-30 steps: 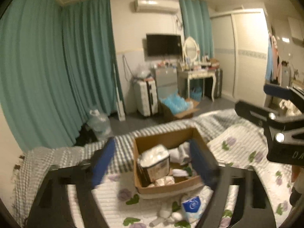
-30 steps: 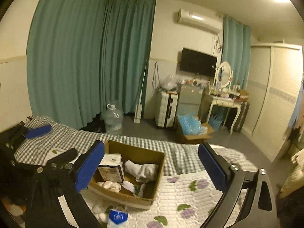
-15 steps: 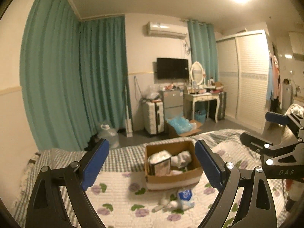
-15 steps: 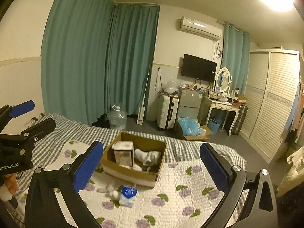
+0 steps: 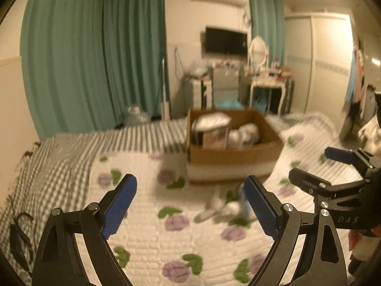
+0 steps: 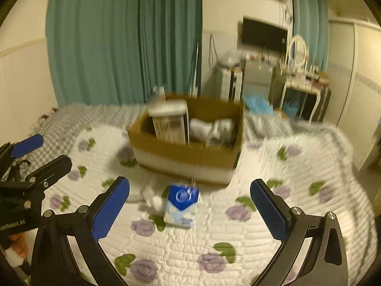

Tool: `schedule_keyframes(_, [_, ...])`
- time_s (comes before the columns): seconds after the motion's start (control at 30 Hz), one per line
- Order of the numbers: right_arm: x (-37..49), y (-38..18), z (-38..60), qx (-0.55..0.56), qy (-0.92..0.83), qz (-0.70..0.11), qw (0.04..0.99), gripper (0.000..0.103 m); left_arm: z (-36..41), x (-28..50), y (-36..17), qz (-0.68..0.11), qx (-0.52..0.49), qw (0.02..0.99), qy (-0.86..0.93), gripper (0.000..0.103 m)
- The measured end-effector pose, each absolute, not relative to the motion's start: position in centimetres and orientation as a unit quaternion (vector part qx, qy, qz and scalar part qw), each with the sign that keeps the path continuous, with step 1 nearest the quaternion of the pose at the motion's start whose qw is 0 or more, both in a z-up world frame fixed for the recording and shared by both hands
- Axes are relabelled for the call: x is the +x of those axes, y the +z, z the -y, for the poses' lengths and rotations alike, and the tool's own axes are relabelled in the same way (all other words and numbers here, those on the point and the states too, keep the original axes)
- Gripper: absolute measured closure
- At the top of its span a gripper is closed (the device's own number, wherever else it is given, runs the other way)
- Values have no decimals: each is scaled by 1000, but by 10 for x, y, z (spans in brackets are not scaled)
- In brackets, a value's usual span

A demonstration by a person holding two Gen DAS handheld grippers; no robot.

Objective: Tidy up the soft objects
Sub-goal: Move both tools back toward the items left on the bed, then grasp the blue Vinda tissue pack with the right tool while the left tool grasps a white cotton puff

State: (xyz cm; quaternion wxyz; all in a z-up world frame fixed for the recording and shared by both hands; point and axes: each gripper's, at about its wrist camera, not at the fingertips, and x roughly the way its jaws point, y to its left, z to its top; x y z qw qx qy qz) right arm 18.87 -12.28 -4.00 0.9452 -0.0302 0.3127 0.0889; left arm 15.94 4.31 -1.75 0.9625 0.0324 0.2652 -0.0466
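A cardboard box [image 6: 190, 152] stands on the floral quilt [image 6: 238, 238]; it shows in the left wrist view too [image 5: 233, 155]. Inside are a white tissue pack [image 6: 170, 121] and white socks [image 6: 214, 128]. A blue tissue packet [image 6: 182, 205] lies in front of the box, with small white soft items [image 6: 150, 195] beside it; these also show blurred in the left wrist view [image 5: 221, 207]. My right gripper [image 6: 190, 209] is open and empty, above the packet. My left gripper [image 5: 190, 205] is open and empty, left of the loose items.
A checked blanket [image 5: 59, 157] covers the bed's far left. Beyond the bed are teal curtains [image 5: 95, 59], a water jug [image 5: 135, 116], a suitcase [image 6: 228, 83], a dressing table [image 6: 302, 88] and a wardrobe [image 5: 328, 64].
Both grippers have dropped and moved closer to the bed and box; the views now tilt down. Both stay open and empty.
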Motion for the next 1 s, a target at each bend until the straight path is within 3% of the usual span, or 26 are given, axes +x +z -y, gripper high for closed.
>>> schedule_keyframes(0.3, [250,-140,110,-27,115,-427,896,16,-45,201,-97,-345,30,937,-53,11])
schedule_keyframes(0.4, [261,-152,110,-15,122,-445,887,34,-43,210,-109,-361,28,930,-59,11])
schedule_keyframes(0.43, [262,-154,110,-19,123,-449,885,49,-41,213,-113,-367,25,928,-63,12])
schedule_keyframes(0.77, [249,-109,154,3,81,-391,917,50,0,217,-120,-401,23,906,-131,13])
schedule_keyframes(0.9, [251,-114,172,19,66,-401,914,50,23,223,-130,-417,45,897,-138,33])
schedule_keyframes(1.0, [253,-119,175,14,58,-409,910,50,33,233,-139,-433,32,889,-148,33])
